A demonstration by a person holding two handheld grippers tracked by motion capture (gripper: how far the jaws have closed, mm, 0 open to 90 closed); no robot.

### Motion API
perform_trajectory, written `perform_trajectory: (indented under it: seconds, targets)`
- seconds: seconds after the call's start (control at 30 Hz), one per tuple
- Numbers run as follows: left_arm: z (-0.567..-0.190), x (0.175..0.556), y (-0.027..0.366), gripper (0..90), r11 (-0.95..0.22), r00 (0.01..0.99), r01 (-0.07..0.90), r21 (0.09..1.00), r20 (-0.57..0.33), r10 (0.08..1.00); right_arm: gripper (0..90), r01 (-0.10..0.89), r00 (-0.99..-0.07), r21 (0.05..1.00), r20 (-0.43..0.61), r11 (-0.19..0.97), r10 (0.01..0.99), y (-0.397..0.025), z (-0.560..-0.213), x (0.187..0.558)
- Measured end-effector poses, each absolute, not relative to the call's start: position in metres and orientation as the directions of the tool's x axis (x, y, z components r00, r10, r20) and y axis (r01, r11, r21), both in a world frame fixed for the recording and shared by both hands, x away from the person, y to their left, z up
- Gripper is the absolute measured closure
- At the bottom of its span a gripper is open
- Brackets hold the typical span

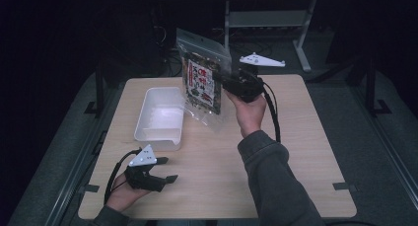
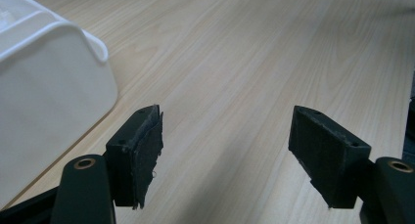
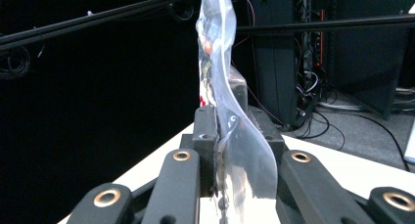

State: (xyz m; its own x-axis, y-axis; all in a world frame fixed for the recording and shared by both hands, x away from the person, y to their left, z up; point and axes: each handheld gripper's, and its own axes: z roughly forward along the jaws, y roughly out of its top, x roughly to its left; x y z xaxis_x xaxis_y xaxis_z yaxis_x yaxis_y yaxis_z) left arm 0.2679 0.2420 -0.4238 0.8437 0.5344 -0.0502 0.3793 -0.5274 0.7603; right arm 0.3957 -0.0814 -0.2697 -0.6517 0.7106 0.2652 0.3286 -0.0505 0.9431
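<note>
A clear plastic bag with a dark printed snack pack inside hangs upright above the table, just right of the white tub. My right gripper is shut on the bag's right edge, held up by a hand in a grey sleeve. In the right gripper view the bag rises edge-on from between the closed jaws. My left gripper rests low near the table's front left, open, nothing between its pads. The tub's corner stands to its left.
The wooden table has bare surface on its right half and along the front. Beyond the far edge is dark floor with a metal stand and cables. Black rails run along both sides of the table.
</note>
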Motion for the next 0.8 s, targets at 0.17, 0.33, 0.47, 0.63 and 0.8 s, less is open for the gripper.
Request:
perform_trajectory:
  seconds: [0.17, 0.33, 0.47, 0.63, 0.8]
  targets:
    - [-0.424, 0.268, 0.246, 27.7, -0.525, 0.838, 0.386, 0.758, -0.051, 0.543, 75.9, 0.313, -0.658, 0.948, 0.257, -0.054, 0.707, -0.065, -0.266, 0.401]
    - [-0.426, 0.269, 0.246, 27.6, -0.530, 0.833, 0.393, 0.751, -0.046, 0.551, 75.9, 0.300, -0.662, 0.952, 0.246, -0.051, 0.708, -0.047, -0.264, 0.406]
    - [-0.426, 0.269, 0.249, 27.5, -0.533, 0.832, 0.394, 0.749, -0.045, 0.553, 75.9, 0.290, -0.661, 0.955, 0.246, -0.061, 0.709, -0.033, -0.265, 0.410]
    - [-0.428, 0.268, 0.254, 27.4, -0.538, 0.827, 0.399, 0.743, -0.038, 0.561, 75.9, 0.289, -0.657, 0.955, 0.242, -0.058, 0.714, -0.016, -0.269, 0.416]
    - [-0.428, 0.268, 0.258, 27.4, -0.533, 0.823, 0.405, 0.743, -0.042, 0.566, 75.9, 0.281, -0.649, 0.958, 0.239, -0.065, 0.722, 0.001, -0.273, 0.422]
